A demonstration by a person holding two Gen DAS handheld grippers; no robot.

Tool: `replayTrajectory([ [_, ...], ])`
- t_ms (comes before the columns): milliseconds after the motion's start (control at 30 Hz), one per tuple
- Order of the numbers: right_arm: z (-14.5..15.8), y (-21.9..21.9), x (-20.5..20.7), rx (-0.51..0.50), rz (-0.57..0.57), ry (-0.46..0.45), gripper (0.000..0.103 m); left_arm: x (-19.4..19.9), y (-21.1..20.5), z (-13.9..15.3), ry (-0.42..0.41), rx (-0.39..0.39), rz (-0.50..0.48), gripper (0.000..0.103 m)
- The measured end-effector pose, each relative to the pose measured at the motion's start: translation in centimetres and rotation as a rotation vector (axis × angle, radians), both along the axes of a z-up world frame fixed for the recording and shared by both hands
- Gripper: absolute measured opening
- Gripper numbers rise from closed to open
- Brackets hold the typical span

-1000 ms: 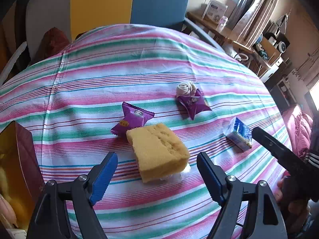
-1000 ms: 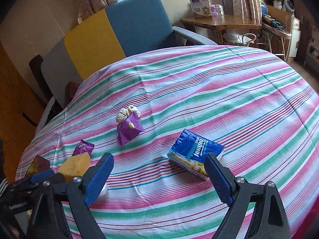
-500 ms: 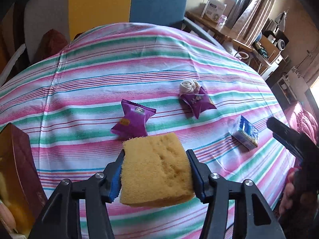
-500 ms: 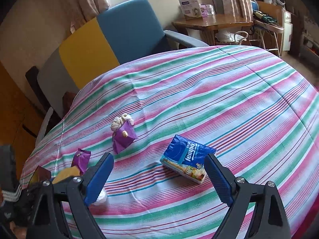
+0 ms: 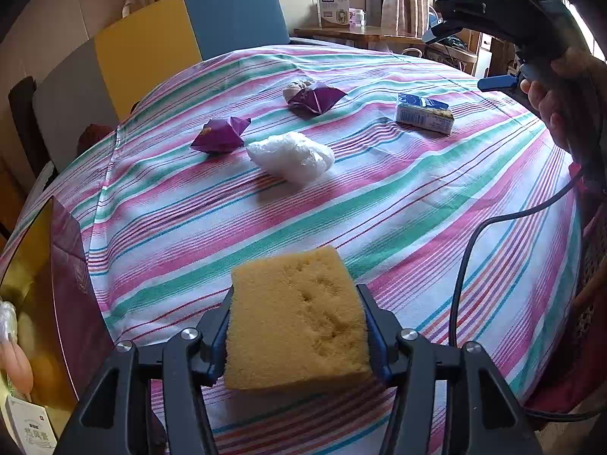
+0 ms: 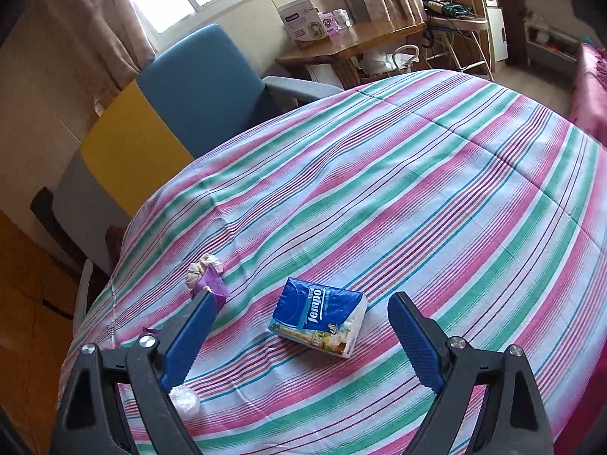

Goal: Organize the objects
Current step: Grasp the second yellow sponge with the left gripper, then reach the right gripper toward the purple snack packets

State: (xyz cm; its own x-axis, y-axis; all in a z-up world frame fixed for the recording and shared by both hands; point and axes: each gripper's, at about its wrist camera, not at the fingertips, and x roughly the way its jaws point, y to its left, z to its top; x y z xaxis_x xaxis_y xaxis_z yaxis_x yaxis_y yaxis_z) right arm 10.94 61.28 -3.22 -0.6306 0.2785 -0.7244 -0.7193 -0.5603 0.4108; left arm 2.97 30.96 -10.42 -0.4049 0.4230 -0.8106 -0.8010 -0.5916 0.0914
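Note:
My left gripper is shut on a yellow sponge and holds it above the striped tablecloth. On the cloth lie a crumpled clear plastic wrap, two purple snack packets and a blue tissue pack. My right gripper is open and empty, just above the blue Tempo tissue pack, which lies between its fingers. The far purple packet with a beige cloth knot sits left of it. The plastic wrap shows at lower left.
A dark red and gold box with items inside stands open at the left table edge. A blue, yellow and grey chair stands behind the table. A wooden desk with boxes is at the back right.
My left gripper closed on the sponge and lifted it back off the cloth, uncovering the plastic wrap. My right gripper rose and moved over the tissue pack.

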Motion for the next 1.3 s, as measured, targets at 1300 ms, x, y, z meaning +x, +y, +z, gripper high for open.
replayTrajectory([
  [1300,-3.7,-5.7,-23.3,0.269,0.522,-0.386,0.074,-0.6,-2.2,-1.0,-0.054,0.2,-0.022,0.063],
])
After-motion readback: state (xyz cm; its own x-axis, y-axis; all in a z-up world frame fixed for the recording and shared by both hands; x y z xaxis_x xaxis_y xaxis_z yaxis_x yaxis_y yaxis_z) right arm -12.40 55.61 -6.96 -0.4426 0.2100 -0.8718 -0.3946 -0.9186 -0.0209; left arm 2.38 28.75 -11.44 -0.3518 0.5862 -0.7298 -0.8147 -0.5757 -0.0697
